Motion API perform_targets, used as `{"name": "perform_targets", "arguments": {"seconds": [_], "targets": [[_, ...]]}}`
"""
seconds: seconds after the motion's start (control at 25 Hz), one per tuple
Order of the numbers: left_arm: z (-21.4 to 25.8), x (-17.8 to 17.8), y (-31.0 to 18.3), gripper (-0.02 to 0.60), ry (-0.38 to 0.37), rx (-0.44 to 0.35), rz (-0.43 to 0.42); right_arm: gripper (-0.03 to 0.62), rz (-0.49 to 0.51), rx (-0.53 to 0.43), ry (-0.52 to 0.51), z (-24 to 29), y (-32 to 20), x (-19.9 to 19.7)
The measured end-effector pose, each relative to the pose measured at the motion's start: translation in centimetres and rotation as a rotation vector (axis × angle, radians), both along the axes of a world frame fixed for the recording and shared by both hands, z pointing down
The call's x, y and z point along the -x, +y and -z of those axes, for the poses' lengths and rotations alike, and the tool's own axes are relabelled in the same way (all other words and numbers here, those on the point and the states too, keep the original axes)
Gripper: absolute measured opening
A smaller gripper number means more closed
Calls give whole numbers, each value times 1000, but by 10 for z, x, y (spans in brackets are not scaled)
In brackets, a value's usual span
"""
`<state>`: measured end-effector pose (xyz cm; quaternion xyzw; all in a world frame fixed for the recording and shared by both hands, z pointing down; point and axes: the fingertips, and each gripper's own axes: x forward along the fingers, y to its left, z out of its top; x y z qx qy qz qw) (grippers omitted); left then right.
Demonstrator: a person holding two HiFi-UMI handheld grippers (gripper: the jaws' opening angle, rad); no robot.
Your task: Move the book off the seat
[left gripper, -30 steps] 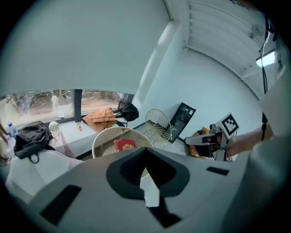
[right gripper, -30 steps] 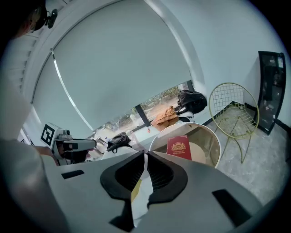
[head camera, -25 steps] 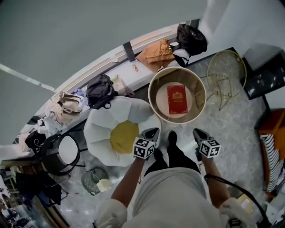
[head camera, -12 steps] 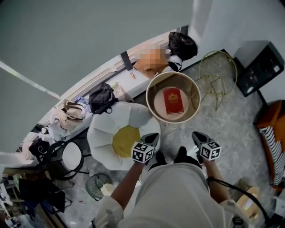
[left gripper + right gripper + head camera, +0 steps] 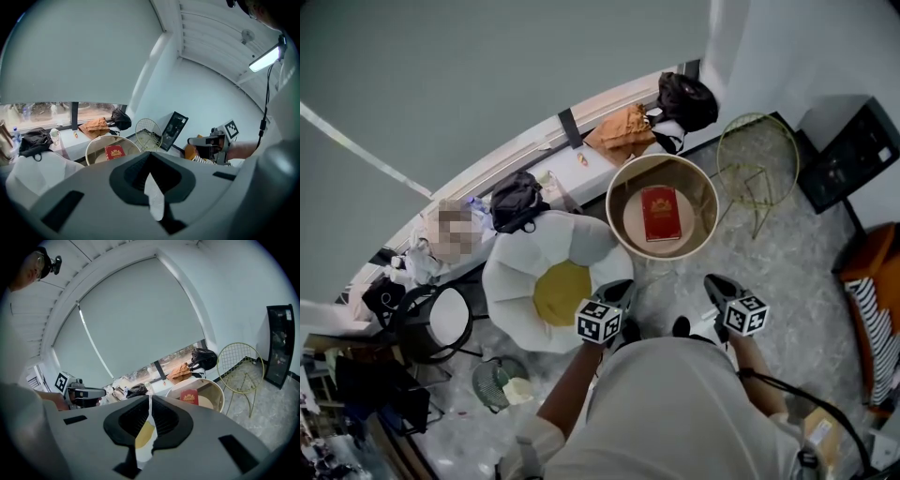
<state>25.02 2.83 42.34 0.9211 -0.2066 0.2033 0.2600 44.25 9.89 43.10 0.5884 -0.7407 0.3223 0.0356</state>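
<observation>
A red book (image 5: 661,213) with a gold emblem lies flat in the round beige tub seat (image 5: 622,184). Both grippers are held close to the person's body, well short of the seat. My left gripper (image 5: 622,287) is shut and empty, pointing toward the seat's near left rim. My right gripper (image 5: 713,282) is also shut and empty, below the seat's near right rim. The left gripper view shows the book (image 5: 114,152) far ahead in the seat (image 5: 93,148). In the right gripper view the book (image 5: 189,397) is likewise distant.
A white flower-shaped chair with a yellow centre (image 5: 560,292) stands left of the seat. A yellow wire chair (image 5: 756,161) is at its right, with a black panel (image 5: 849,154) beyond. Bags (image 5: 517,199) lie along the window ledge. A black round stool (image 5: 441,319) stands at far left.
The head camera has pulled back slightly, so seat and book look a little smaller. Both grippers stay shut near the body. The book has not moved on the seat.
</observation>
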Motion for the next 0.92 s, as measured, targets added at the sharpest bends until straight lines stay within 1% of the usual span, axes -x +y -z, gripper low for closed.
{"name": "perform_targets", "arguments": {"seconds": [0.24, 0.56, 0.92], "targets": [[0, -10, 9, 2, 8, 7, 44, 48, 12, 12, -18, -1, 16, -10], [-2, -24, 17, 2, -3, 16, 39, 48, 17, 5, -32, -1, 18, -25], [0, -21, 11, 2, -11, 9, 46, 48, 27, 2, -33, 5, 17, -24]]}}
